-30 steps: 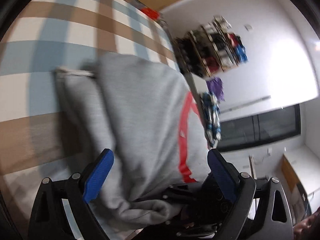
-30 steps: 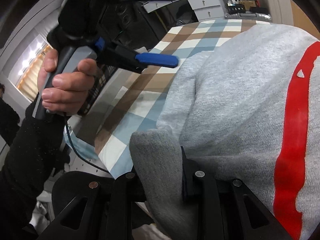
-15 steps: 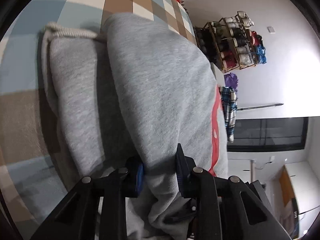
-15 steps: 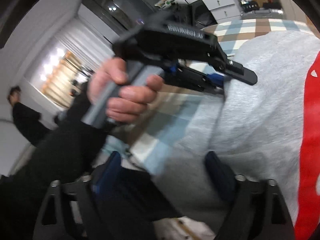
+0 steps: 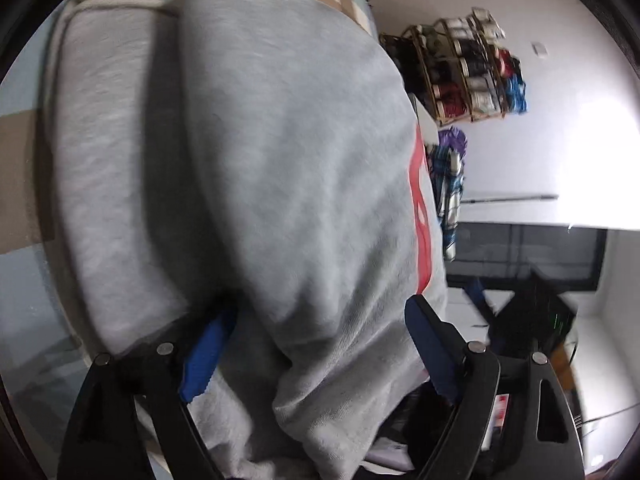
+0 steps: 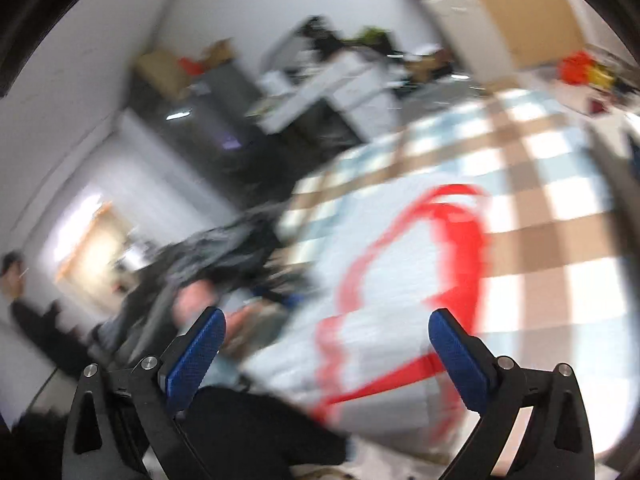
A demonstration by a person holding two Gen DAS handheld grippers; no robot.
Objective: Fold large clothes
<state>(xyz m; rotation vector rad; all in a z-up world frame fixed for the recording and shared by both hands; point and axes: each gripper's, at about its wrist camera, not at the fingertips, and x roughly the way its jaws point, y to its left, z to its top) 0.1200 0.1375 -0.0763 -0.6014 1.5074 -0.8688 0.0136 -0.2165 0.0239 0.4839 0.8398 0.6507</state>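
Folded grey sweatshirt (image 5: 280,168) is lying on the checked tablecloth (image 6: 560,208) as the left gripper (image 5: 320,344), jaws just reopened, is straddling a fold at 6 o'clock; right gripper (image 6: 328,356) is gaping empty. Risk: the released fold springing open or catching on a finger.

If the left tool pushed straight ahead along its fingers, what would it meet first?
Almost certainly the grey sweatshirt: a fold of it already lies between the open fingers of the left tool, filling the view ahead.
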